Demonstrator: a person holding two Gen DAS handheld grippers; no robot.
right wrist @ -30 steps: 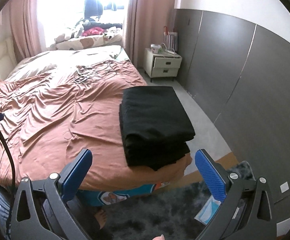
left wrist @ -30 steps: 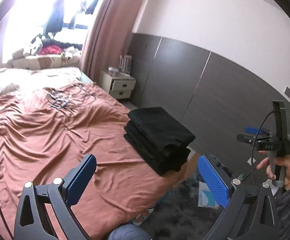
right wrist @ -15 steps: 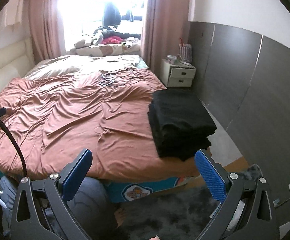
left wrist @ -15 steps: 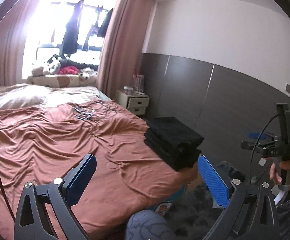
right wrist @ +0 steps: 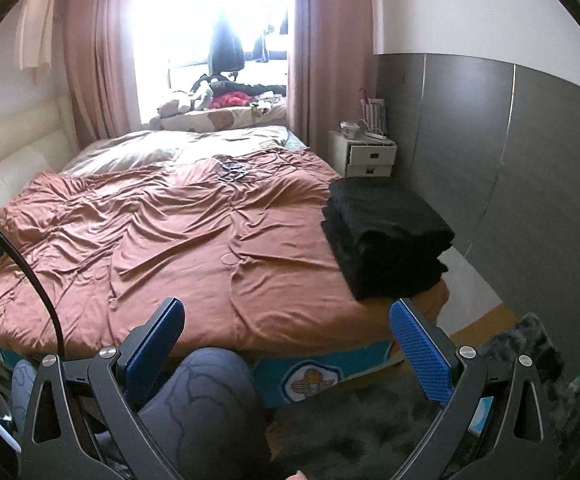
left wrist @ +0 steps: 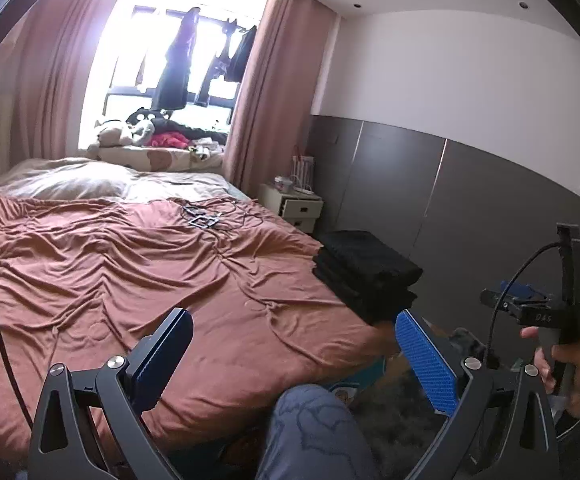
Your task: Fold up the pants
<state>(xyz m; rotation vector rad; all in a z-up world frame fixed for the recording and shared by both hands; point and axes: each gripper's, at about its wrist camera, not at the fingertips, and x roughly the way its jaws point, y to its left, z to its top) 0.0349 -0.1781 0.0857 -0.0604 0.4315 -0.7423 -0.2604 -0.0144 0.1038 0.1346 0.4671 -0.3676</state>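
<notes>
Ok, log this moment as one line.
left gripper: open, empty | right gripper: open, empty | black pants: folded stack at bed corner, untouched | both grippers clear of bed

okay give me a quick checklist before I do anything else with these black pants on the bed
1. Folded black pants lie stacked on the bed: ok.
2. Stack's spot: at the corner of the rust-brown bedspread, front fold close to the edge: cannot tell if stable.
3. Left gripper open, holding nothing: ok.
4. Right gripper open, holding nothing: ok.
5. Both grippers clear of the pants, off the foot of the bed: ok.
6. Cables and small items lie farther up the bed, apart from the stack: ok.
</notes>
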